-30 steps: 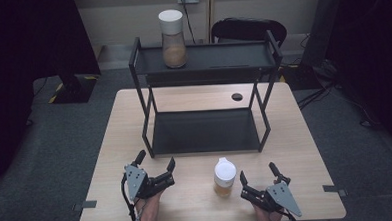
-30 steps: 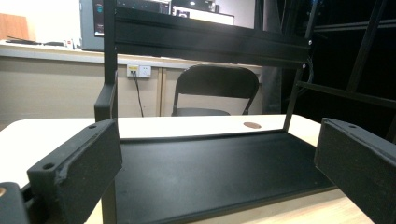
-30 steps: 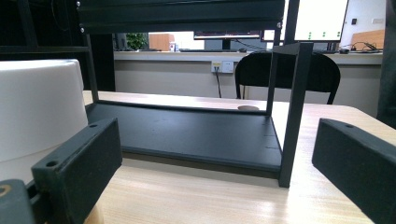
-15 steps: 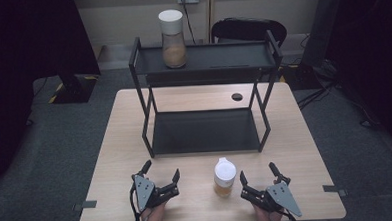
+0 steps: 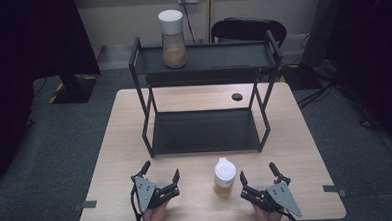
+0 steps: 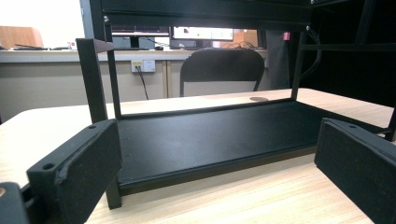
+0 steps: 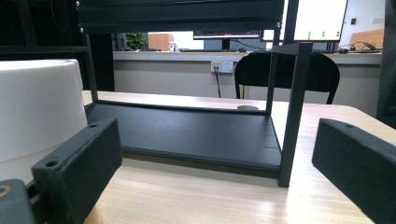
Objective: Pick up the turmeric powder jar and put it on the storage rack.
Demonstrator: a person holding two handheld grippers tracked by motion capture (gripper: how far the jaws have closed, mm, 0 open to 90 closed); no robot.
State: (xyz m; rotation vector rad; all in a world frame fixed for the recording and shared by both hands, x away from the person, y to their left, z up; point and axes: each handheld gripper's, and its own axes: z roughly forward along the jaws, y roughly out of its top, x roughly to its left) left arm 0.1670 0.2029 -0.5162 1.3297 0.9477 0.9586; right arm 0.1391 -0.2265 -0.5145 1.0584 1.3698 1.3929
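Observation:
A black two-tier rack (image 5: 207, 132) stands on the wooden table (image 5: 306, 150). On its top shelf, at the left, stands a tall jar (image 5: 172, 39) with a white lid and brown contents. A shorter white-lidded jar (image 5: 224, 177) stands on the table near the front edge, between my grippers. My left gripper (image 5: 161, 170) is open and empty to its left, facing the rack's lower shelf (image 6: 210, 140). My right gripper (image 5: 257, 172) is open just right of the short jar (image 7: 37, 107), whose lid sits beside the left jaw, outside the gap.
A small dark round disc (image 5: 237, 96) lies on the table behind the rack's right side. A black chair (image 5: 248, 30) stands beyond the far edge. The rack's front right post (image 7: 292, 116) rises close ahead of my right gripper.
My left gripper has slid a little toward the front edge and to the right, still open. The right gripper and the jars have not moved.

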